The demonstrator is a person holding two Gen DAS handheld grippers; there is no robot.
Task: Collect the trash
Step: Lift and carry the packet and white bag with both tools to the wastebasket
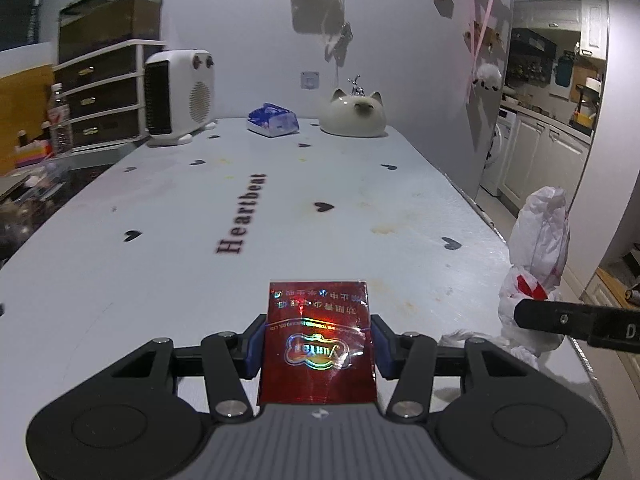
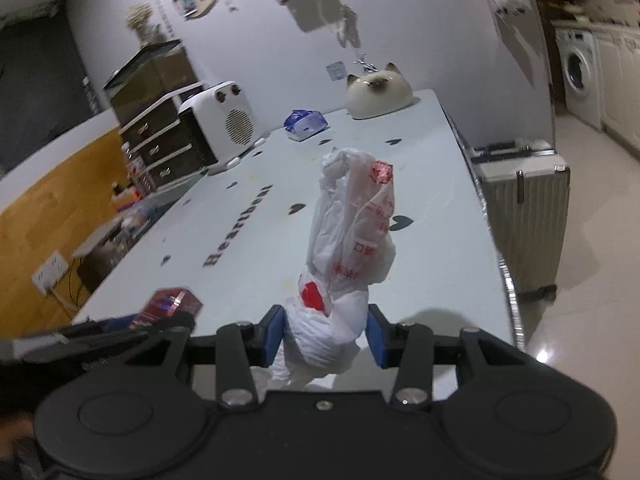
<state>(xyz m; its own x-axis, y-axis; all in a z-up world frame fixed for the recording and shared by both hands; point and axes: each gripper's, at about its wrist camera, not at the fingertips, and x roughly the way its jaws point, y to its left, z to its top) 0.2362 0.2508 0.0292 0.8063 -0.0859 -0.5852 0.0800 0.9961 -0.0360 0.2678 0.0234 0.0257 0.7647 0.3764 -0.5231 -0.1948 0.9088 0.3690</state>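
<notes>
My left gripper is shut on a shiny dark red cigarette pack, its blue pads pressing both long sides, lifted above the white table. The same red pack shows at the lower left of the right wrist view, in the left gripper's fingers. My right gripper is shut on a crumpled white plastic bag with red print, which stands up from the jaws over the table. In the left wrist view the bag rises at the table's right edge, with a right gripper finger across it.
At the table's far end stand a white fan heater, a blue-and-white tissue pack and a cat-shaped ceramic pot. A drawer unit is at the left. A ribbed suitcase stands on the floor right of the table.
</notes>
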